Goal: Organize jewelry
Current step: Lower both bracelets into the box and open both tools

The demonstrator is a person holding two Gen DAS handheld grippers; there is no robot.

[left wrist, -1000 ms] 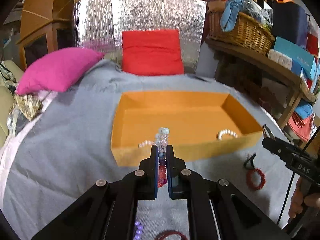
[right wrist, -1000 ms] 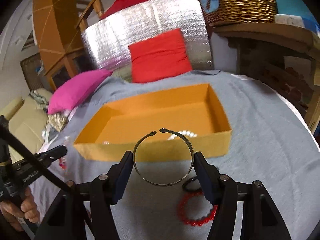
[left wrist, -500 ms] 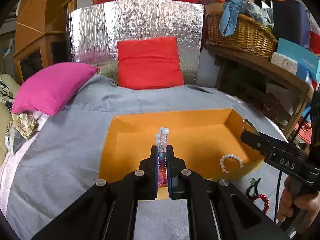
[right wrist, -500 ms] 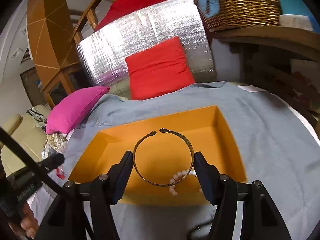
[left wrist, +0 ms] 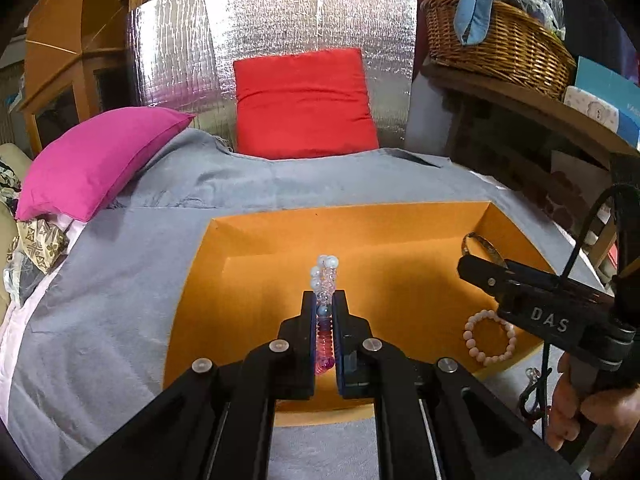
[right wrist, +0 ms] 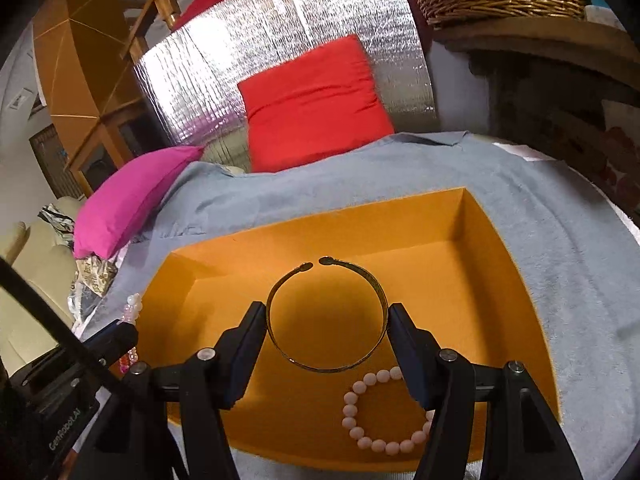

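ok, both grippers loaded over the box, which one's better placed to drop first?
Probably right. The right gripper holds the metal bangle over bare floor in the orange box; the left gripper with its beaded bracelet sits nearer the front wall.

cuff bangle (right wrist: 326, 316): dull, textured metal
beaded bracelet (left wrist: 325, 312): glossy translucent beads
orange box (right wrist: 448, 264): matt card
blanket (left wrist: 120, 280): grey napped cloth
basket (left wrist: 500, 48): woven wicker

We see a grey blanket (left wrist: 168, 264), a red cushion (left wrist: 302, 104) at twelve o'clock against silver foil (left wrist: 280, 20), a pink pillow (left wrist: 96, 156) at ten, and a wicker basket (left wrist: 500, 48) at two.
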